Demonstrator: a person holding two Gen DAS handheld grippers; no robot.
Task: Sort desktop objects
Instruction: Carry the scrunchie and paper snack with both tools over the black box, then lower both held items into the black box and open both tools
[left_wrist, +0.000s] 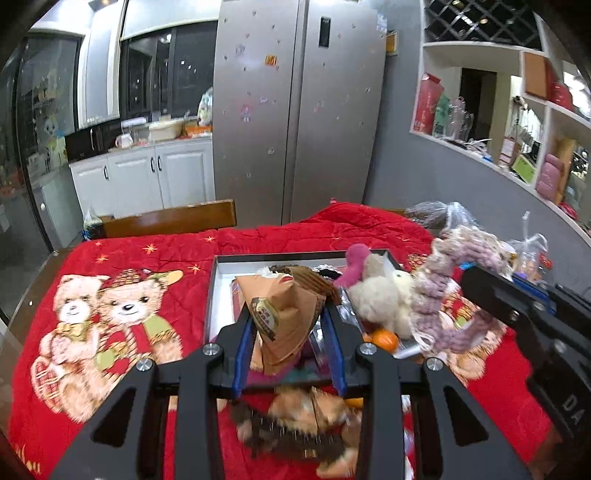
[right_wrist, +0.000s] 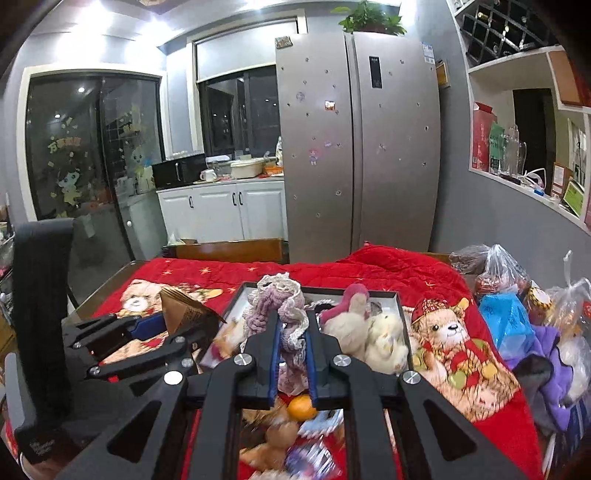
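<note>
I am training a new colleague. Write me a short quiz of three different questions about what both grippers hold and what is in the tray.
1. True or false: the right gripper is closed on the crocheted piece.
2. What does the left gripper hold? A) an orange B) a brown paper packet C) a blue bag
3. Fill in: the cream plush toy lies in the ____.

Key:
1. True; its pads press the pink and cream yarn.
2. B; the brown paper packet sits between the blue pads.
3. Tray; it is a shallow dark-rimmed tray on the red blanket.
</note>
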